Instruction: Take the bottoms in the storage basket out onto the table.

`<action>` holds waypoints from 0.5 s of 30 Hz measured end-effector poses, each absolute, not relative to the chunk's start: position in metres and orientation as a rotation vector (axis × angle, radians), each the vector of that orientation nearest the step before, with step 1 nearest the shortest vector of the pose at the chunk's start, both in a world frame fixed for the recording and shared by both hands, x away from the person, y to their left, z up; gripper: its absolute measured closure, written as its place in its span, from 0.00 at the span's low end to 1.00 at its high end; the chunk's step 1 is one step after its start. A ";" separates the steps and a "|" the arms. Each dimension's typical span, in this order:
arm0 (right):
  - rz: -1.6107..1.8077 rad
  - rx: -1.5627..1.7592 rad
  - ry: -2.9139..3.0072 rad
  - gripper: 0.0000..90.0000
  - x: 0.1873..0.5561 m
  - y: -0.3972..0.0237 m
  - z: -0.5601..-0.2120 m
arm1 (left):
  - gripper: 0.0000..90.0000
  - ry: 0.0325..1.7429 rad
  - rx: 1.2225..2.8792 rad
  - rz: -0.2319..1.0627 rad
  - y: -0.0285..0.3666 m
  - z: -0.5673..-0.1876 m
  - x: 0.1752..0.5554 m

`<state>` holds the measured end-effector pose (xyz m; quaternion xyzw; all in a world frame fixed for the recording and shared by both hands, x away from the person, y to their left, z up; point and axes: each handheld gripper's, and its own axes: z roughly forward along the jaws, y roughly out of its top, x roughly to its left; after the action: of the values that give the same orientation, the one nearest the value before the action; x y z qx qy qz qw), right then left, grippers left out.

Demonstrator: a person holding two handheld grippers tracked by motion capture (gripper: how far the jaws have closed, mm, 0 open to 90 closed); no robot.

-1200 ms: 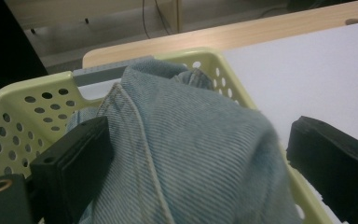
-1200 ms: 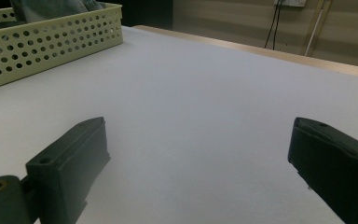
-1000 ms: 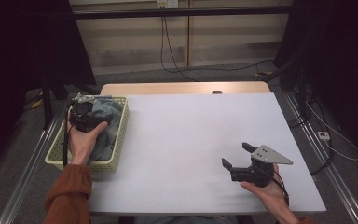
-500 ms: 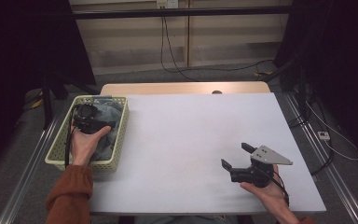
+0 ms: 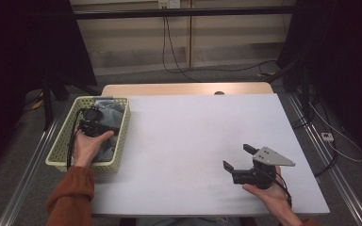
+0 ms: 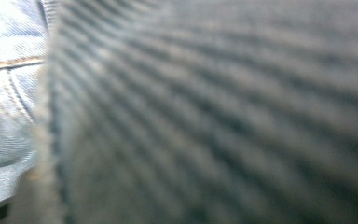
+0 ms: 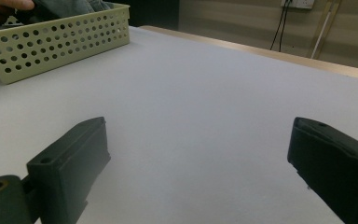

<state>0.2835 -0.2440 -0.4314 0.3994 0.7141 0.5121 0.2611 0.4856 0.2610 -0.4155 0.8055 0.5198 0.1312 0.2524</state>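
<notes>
Nearest us, our right gripper [image 5: 236, 158] rests low over the white surface [image 5: 188, 141], jaws spread wide with nothing between them; its own view shows only bare tabletop ahead. Farther off at the left, our left gripper [image 5: 95, 123] is plunged into the pale perforated basket [image 5: 59, 149], pressed into the grey-blue clothing [image 5: 115, 109] that lies there. Its jaws have just been closing, and its view is a blur of ribbed knit fabric with a patch of stitched denim [image 6: 9, 84] at one edge. Cloth is surely around the jaws, but we cannot tell whether the pads have bitten yet.

We judge the cloth soft, light and limp: it will sag, drag and may pull a neighbour along. A thick fold or a seam would give us the surest hold, rather than a single thin layer.

By count: one basket, two grippers, and at least two fabrics in the heap, though we cannot separate the pieces.
</notes>
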 end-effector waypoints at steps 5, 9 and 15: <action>1.388 1.083 1.932 0.06 0.284 -0.244 -0.431 | 0.40 1.435 2.229 0.327 0.258 -0.417 0.486; 1.384 1.085 1.932 0.06 0.284 -0.244 -0.432 | 0.56 1.426 2.237 0.315 0.258 -0.417 0.485; 1.381 1.092 1.927 0.06 0.284 -0.245 -0.432 | 0.67 1.425 2.231 0.323 0.257 -0.415 0.483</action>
<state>0.2844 -0.2446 -0.4319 0.4037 0.7125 0.5104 0.2625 0.4830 0.2574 -0.4148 0.8130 0.5195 0.1176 0.2353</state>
